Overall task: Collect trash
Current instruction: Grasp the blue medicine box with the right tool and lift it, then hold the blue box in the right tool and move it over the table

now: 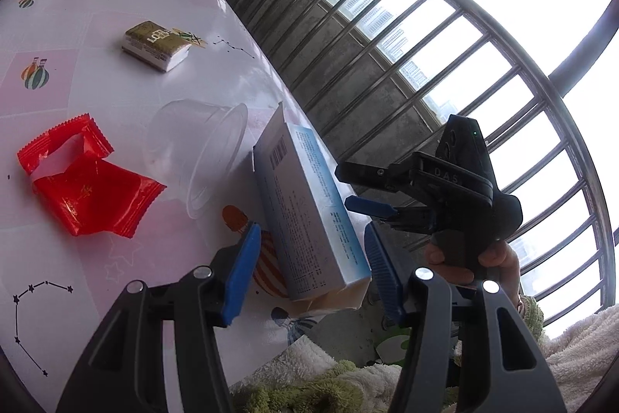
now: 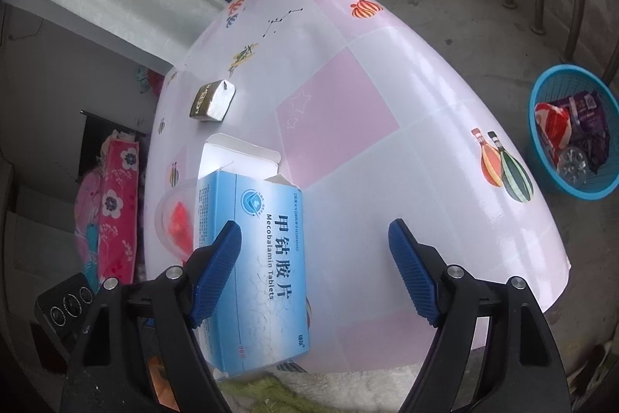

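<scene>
Pink-checked counter (image 2: 387, 95) still carries the blue tablet box (image 2: 255, 258) at its near edge between the spread, unclamped left tool (image 1: 309, 273), plus clear cup (image 1: 201, 149), red wrapper (image 1: 89, 188) and gold pack (image 1: 156, 43), while the floor basket (image 2: 541, 157) holds some trash and the right tool (image 2: 313, 269) gapes empty.

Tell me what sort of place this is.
Probably a home balcony, high up. Window bars show tower blocks outside, a bare concrete wall runs below them, and a table with a balloon-print cover stands on the concrete floor beside a blue basket of trash.
</scene>
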### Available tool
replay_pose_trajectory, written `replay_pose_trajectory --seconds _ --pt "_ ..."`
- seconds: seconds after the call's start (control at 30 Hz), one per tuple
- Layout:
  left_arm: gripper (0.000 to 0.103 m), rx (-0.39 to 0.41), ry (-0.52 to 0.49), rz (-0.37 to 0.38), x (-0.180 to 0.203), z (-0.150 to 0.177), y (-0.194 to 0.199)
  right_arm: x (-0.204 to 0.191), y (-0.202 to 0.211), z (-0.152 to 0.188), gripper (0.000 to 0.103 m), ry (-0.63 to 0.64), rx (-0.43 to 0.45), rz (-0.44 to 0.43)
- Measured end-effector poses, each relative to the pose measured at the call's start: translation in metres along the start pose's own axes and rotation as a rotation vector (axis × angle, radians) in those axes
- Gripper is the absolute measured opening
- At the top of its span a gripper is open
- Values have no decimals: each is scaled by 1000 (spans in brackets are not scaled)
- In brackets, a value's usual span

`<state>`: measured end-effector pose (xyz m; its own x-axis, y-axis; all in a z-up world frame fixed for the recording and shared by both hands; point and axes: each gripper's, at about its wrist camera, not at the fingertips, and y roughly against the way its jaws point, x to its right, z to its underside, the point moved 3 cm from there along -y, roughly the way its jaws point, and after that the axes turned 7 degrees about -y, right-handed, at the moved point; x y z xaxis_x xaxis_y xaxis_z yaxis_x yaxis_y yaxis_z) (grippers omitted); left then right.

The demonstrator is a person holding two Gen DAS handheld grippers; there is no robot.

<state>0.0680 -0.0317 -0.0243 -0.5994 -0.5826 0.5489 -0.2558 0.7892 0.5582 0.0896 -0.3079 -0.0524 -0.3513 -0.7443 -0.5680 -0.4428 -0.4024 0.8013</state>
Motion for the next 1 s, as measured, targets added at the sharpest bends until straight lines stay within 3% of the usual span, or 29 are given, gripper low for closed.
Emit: replay_pose_trajectory --seconds 0.53,0.8,1.0 --pt "54 74 6 -186 -30 8 41 -35 12 19 82 170 81 86" --pt "54 2 42 -180 -41 19 29 -46 8 46 83 256 58 98" --pt "54 11 22 -197 -38 15 29 -62 -7 60 86 362 27 140"
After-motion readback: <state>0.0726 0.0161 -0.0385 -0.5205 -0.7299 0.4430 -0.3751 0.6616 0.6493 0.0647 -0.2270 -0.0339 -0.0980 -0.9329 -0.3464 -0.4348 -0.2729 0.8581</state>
